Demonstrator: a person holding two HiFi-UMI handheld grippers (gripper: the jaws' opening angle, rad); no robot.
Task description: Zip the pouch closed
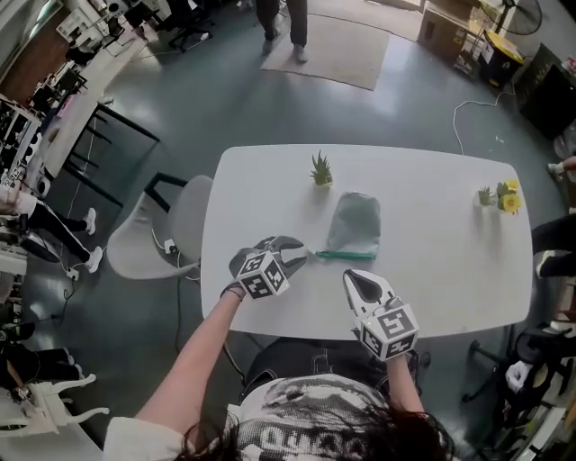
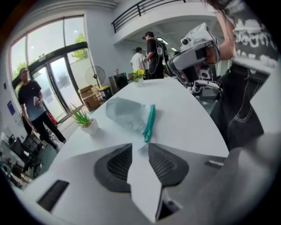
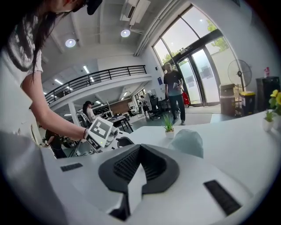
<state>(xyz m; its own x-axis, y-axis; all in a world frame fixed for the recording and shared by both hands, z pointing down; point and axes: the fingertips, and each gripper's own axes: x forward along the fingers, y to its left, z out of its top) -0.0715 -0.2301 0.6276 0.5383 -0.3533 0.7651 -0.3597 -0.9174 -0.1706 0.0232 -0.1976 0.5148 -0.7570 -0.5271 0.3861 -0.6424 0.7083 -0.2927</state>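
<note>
My left gripper (image 1: 292, 253) gapes at the teal zipper's (image 1: 345, 256) nine o'clock end, my right gripper (image 1: 356, 281) is closed and empty, so I could drag the unpinned pouch (image 1: 355, 223).

readable text: none | shirt print (image 1: 310, 410): too blurred to read | signs, labels: none legible

On the white table (image 1: 432, 270), the teal zip (image 1: 342, 255) of the pouch (image 1: 355, 225) is too small in the head view to show its slider, or whether it is closed; in the right gripper view, the pouch's near end is hidden behind the right gripper (image 3: 139, 149); a yellow flower pot (image 3: 275, 103) is cut off at the right edge; a person (image 1: 283, 27) on the far floor is cropped above the legs; another, far right, shows only a shoe (image 1: 560, 167).
</note>
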